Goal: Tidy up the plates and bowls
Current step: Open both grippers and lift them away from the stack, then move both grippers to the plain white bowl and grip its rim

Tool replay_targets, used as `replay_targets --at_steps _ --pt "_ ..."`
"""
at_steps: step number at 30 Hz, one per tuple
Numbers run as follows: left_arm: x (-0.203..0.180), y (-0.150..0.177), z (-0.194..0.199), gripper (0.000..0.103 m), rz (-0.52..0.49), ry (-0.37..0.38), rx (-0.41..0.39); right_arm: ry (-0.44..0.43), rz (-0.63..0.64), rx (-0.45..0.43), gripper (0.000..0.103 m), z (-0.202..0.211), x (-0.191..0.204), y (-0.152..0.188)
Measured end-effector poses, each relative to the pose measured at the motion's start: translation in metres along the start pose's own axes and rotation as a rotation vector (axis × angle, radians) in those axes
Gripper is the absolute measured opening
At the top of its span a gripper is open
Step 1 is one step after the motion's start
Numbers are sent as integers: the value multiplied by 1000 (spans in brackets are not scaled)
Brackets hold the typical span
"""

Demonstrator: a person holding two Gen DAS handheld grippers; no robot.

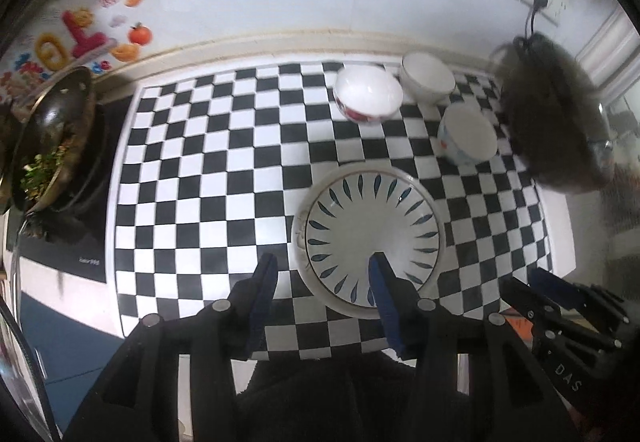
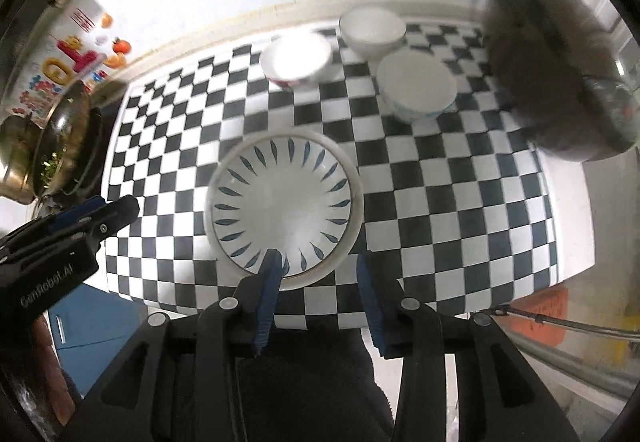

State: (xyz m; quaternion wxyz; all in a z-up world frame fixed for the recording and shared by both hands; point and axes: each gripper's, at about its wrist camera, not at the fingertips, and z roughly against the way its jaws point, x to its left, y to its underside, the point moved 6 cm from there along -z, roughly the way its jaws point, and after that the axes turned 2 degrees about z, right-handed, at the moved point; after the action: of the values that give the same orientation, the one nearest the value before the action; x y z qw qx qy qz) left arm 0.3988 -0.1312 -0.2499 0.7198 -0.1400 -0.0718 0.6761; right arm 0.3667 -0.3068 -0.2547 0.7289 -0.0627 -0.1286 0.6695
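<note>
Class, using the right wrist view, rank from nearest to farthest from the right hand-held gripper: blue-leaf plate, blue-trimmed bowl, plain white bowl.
From the right hand-held gripper:
1. Blue-leaf plate, directly ahead.
2. Blue-trimmed bowl, ahead right.
3. Plain white bowl, by the back wall.

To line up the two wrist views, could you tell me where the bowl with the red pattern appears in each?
Left wrist: the red-patterned bowl sits upper centre-right, behind the leaf-patterned plate.
Right wrist: the same bowl sits upper centre, slightly left, again behind the plate.
Shared landmark: the checkered mat.
</note>
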Motion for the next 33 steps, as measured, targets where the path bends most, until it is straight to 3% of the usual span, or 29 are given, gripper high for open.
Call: replay_targets --at_steps 3,8,18,22,24,33 --pt "-1 6 20 45 22 -21 -26 -10 11 -28 42 24 0 5" --pt "-9 22 38 45 58 5 -15 -34 50 -45 42 49 0 13" --pt "-32 46 41 45 60 22 5 -47 75 -35 43 58 -16 17" --pt "-45 36 38 45 30 62 -10 -81 40 -61 82 56 -27 7" --pt "-51 28 34 52 -5 73 -20 -96 16 -93 91 55 -35 -3" --pt "-71 -31 -12 56 -74 152 -15 -98 -168 -190 96 26 -90 -57"
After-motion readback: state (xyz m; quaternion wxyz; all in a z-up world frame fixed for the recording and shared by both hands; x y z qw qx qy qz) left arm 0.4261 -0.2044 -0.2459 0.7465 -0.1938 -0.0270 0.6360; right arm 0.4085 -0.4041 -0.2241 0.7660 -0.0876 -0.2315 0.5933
